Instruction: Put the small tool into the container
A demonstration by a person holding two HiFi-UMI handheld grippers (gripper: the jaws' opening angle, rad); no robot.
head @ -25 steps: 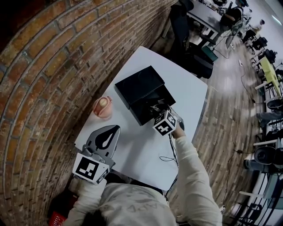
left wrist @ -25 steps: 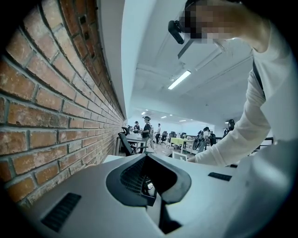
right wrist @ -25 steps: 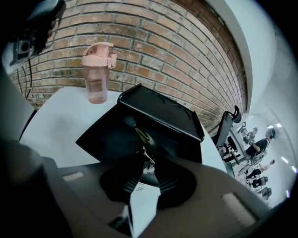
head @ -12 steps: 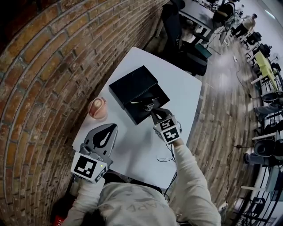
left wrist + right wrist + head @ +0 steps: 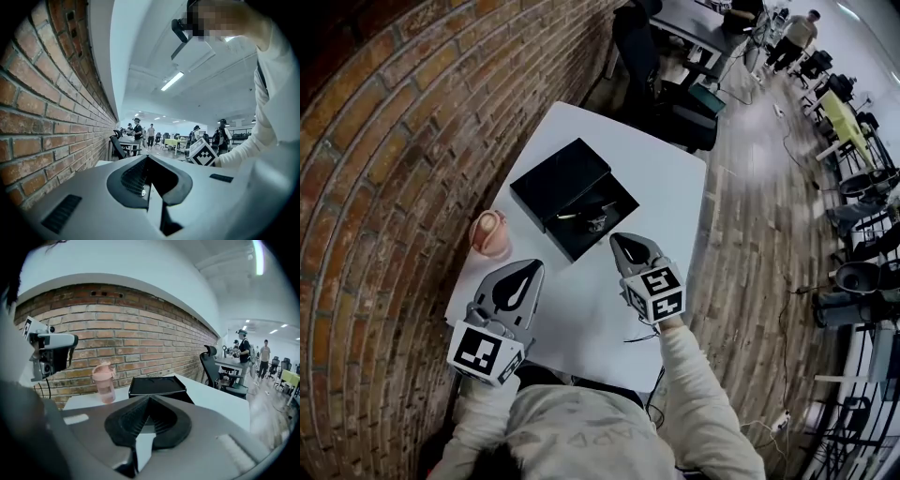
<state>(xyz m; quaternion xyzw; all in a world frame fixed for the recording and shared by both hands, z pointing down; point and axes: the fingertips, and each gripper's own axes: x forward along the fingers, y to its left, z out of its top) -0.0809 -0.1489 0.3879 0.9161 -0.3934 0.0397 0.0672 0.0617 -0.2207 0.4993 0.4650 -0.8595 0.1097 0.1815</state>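
Note:
A black container (image 5: 602, 228) stands open on the white table (image 5: 675, 197), its lid (image 5: 558, 181) lying against its far left side. A small metallic tool (image 5: 594, 222) lies inside the container. My right gripper (image 5: 617, 239) is shut and empty, hovering just off the container's near right corner. Its own view looks over the container (image 5: 157, 386) from low down, jaws (image 5: 149, 398) pressed together. My left gripper (image 5: 534, 266) is shut and empty too, held over the table's near left part. In the left gripper view (image 5: 147, 157) its jaws point toward the room.
A pink bottle (image 5: 488, 232) stands by the brick wall (image 5: 384, 169), left of the container, and shows as the bottle (image 5: 103, 383) in the right gripper view. A thin cable (image 5: 642, 336) lies at the table's near edge. Chairs, desks and people fill the room beyond.
My right gripper has pulled back from the container toward me, leaving the small tool inside it. The left gripper has hardly moved.

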